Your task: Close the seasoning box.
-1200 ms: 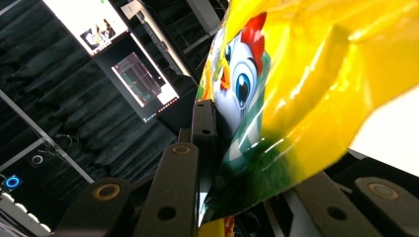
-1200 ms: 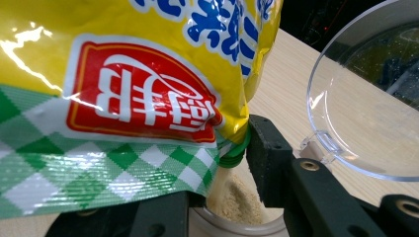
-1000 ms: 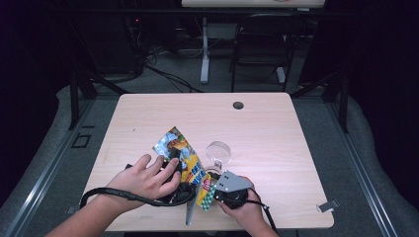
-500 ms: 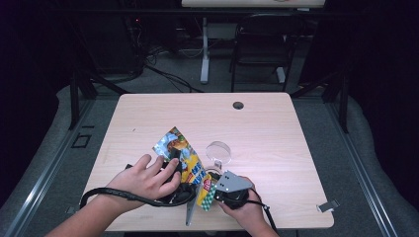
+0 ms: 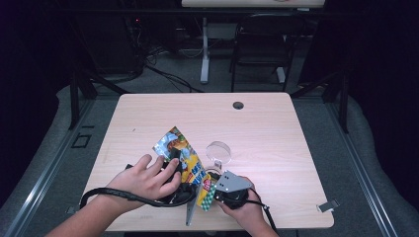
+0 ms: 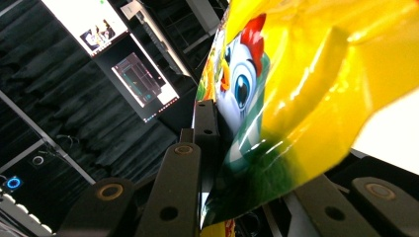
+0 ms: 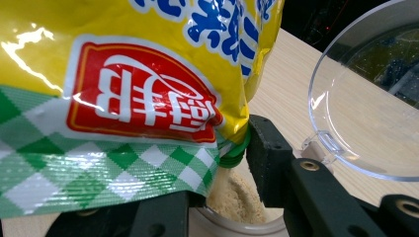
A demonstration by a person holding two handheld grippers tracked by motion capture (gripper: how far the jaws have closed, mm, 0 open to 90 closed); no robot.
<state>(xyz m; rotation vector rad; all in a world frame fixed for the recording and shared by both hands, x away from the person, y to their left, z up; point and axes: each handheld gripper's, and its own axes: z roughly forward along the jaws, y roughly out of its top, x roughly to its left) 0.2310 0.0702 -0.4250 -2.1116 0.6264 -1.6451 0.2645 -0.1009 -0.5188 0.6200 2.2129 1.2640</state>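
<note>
A yellow snack bag with a cartoon chicken is held tilted above the front of the table. My left gripper is shut on it, under the person's left hand; in the left gripper view the bag lies pressed between the jaws of the left gripper. The bag's green-checked end hangs over a clear jar holding beige crumbs. My right gripper is shut on that jar, its grey plate on top. The jar's clear lid lies on the table beside them.
The wooden table has a cable hole near its far edge and a small clip at its front right corner. A black cable loops round the left wrist. A chair and desk legs stand beyond the table.
</note>
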